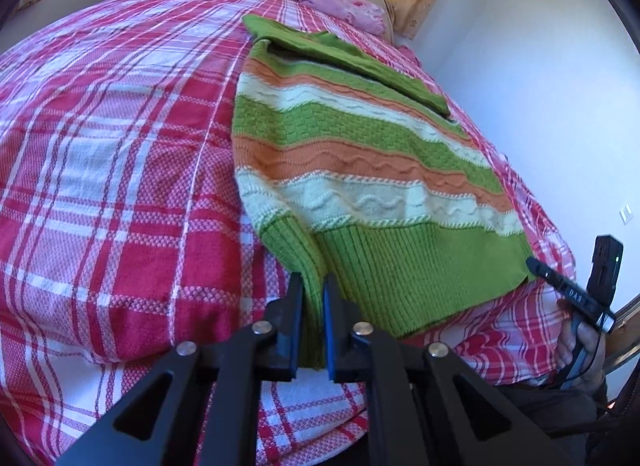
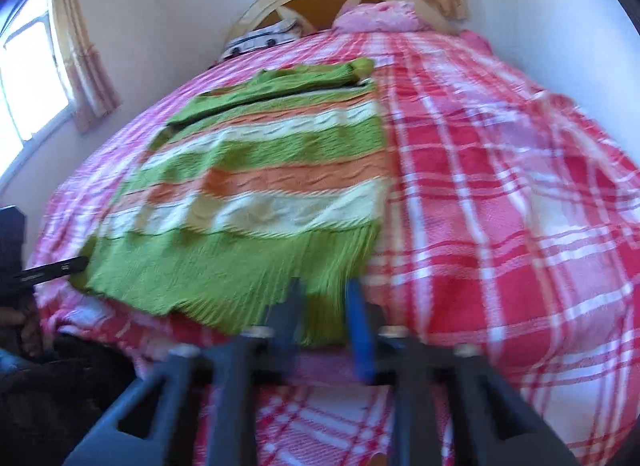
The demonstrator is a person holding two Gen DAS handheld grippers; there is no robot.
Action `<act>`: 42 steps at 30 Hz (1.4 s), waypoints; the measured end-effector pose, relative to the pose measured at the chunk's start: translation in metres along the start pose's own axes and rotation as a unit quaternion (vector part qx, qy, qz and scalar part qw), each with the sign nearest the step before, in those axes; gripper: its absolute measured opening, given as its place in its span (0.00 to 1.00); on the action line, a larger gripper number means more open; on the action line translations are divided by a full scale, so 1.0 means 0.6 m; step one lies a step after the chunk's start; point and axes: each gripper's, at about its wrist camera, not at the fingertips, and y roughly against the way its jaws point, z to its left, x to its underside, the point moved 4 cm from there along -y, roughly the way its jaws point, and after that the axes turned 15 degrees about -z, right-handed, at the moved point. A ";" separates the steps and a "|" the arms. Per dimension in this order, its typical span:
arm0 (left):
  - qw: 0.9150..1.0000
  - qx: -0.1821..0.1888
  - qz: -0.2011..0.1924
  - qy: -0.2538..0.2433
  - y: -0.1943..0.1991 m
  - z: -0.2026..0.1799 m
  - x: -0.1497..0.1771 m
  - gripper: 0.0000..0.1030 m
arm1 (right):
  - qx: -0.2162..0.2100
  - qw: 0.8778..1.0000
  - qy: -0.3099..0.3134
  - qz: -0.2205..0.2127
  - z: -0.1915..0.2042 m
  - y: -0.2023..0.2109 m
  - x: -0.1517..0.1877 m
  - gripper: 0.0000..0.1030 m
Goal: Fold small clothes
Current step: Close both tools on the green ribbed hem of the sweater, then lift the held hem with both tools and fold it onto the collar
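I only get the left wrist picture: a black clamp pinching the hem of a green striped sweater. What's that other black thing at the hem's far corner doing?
Observer: That is the right gripper. Its own camera, though blurred, shows the green ribbed hem of the sweater pinched between its fingers, just as the left gripper pinches its corner.
Visitor: And where is all the daylight coming from?
Observer: The right wrist view shows a window in the side wall, with a curtain hanging beside it.
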 end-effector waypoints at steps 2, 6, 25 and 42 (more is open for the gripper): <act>1.000 0.015 -0.002 0.009 0.005 0.001 -0.006 0.08 | -0.015 1.000 -0.009 -0.006 0.001 0.004 -0.001 0.05; 0.998 0.046 -0.044 0.014 0.034 -0.001 -0.041 0.07 | -0.036 0.997 -0.049 -0.046 -0.012 0.029 -0.024 0.04; 0.987 0.085 -0.131 0.032 0.002 -0.005 -0.211 0.07 | -0.046 0.984 -0.042 -0.168 0.013 0.009 -0.221 0.03; 0.980 0.053 -0.188 0.035 -0.112 0.011 -0.434 0.07 | -0.037 0.983 -0.013 -0.182 0.005 -0.156 -0.455 0.03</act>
